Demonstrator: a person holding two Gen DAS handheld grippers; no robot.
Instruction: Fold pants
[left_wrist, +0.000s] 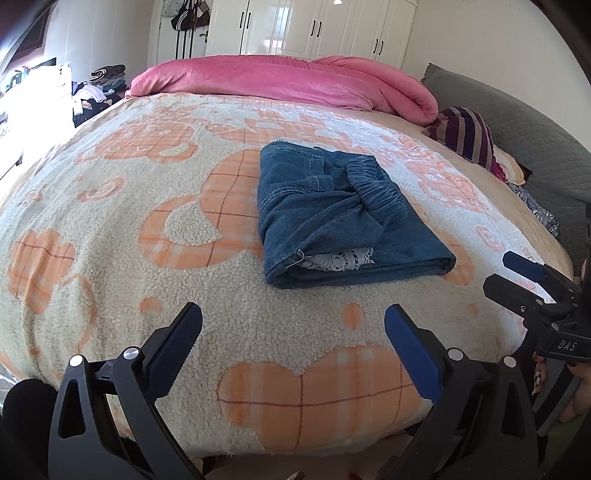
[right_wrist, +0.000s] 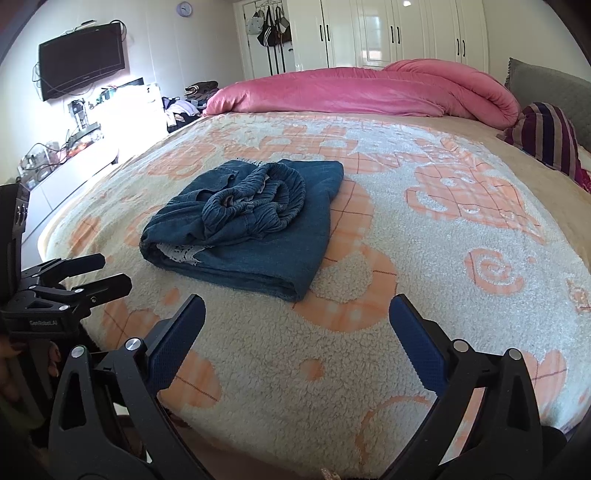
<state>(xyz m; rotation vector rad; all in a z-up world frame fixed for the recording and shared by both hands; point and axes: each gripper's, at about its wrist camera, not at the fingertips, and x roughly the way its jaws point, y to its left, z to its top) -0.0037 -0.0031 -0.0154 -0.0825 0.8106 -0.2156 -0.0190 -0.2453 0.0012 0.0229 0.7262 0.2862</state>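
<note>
Centrally on fleece blanket (left_wrist: 110, 280), frame middle: blue denim pants (left_wrist: 343, 218), folded into compact bundle, elastic waistband bunched on top, white lace trim showing at near open edge. Left gripper (left_wrist: 293, 332) at lower frame, jaws spread wide, nothing held, short of pants. Right gripper (right_wrist: 297, 317) likewise spread wide, empty, apart from bundle; also seen at right edge of left view. Rolled pink duvet (left_wrist: 280, 79) along upper frame, striped pillow (left_wrist: 465, 134) upper right, white wardrobe (right_wrist: 388, 31) behind, wall television (right_wrist: 81, 59) upper left.
</note>
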